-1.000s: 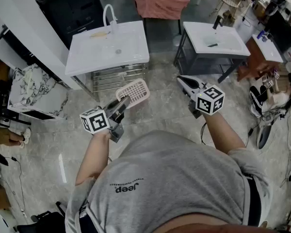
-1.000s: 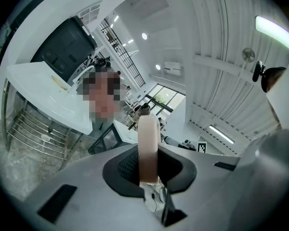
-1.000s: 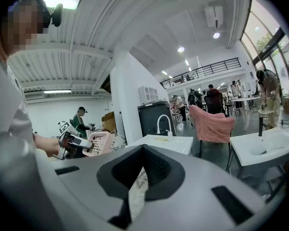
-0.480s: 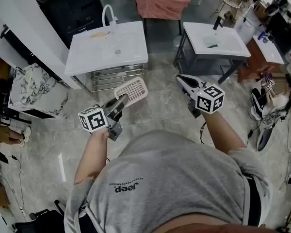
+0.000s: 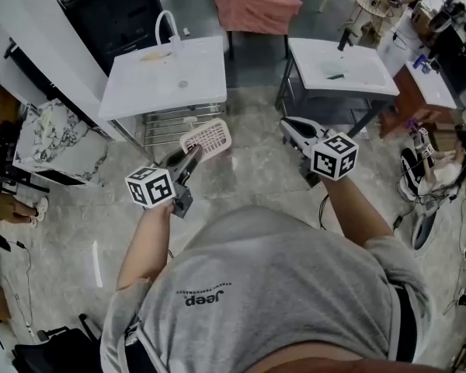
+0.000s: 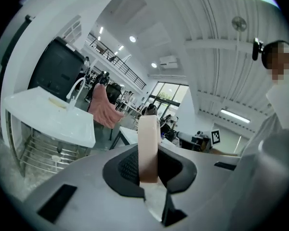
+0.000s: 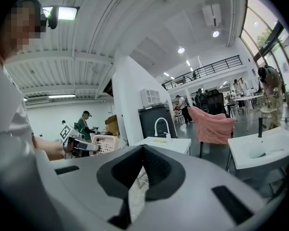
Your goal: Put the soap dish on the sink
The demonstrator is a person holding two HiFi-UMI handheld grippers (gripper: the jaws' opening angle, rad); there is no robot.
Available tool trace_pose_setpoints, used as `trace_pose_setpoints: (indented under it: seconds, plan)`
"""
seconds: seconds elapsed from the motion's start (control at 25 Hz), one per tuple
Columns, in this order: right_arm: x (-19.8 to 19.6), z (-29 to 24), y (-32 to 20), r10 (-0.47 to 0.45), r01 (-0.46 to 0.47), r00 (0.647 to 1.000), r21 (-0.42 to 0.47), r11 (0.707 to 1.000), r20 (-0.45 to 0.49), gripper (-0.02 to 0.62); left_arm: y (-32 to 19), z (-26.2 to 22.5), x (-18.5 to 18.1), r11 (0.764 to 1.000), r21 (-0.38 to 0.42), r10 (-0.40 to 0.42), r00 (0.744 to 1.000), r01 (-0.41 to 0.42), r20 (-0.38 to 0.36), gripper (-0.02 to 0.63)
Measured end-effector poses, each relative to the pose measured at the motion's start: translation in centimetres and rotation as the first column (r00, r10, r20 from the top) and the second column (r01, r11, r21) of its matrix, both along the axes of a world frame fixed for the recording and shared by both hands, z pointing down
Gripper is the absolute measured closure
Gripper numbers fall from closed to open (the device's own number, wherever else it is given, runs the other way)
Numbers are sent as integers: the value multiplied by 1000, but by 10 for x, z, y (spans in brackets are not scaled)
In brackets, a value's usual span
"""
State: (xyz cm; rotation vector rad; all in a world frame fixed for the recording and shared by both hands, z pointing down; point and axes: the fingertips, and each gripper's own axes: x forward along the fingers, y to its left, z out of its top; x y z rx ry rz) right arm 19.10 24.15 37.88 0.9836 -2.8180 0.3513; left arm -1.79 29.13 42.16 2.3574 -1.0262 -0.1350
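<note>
The pink slotted soap dish is held out over the floor, short of the white sink with the curved faucet. My left gripper is shut on the dish's near edge. In the left gripper view the dish stands edge-on between the black pads, with the sink ahead at left. My right gripper is shut with nothing in it, level with the left one. In its own view this gripper points between the two sinks, and the dish shows at left.
A second white sink on a dark frame stands at the right. A pink-draped chair is behind the two sinks. A marbled cabinet is at left, and a metal rack sits under the left sink. Shoes and cables lie at far right.
Both grippers have moved forward toward the sinks, the left one carrying the soap dish. The dish now lies nearer the left sink's front edge and has rolled slightly.
</note>
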Motion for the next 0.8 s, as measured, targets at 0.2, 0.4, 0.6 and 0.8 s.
trace_pose_setpoints:
  seconds: [0.2, 0.4, 0.6, 0.8]
  plan:
    - [31, -2, -1, -16, 16, 1000, 2, 1000, 4, 545, -13, -6, 31, 990, 140, -58, 979, 31, 195, 560]
    - [49, -1, -3, -14, 14, 1000, 0, 1000, 18, 545, -23, -15, 50, 975, 220, -94, 962, 37, 255, 560]
    - [49, 6, -12, -15, 15, 1000, -2, 1000, 15, 545, -36, -9, 52, 975, 220, -83, 966, 29, 244, 560]
    - [33, 8, -37, -14, 14, 1000, -3, 1000, -9, 545, -63, 2, 43, 979, 203, -46, 973, -1, 225, 560]
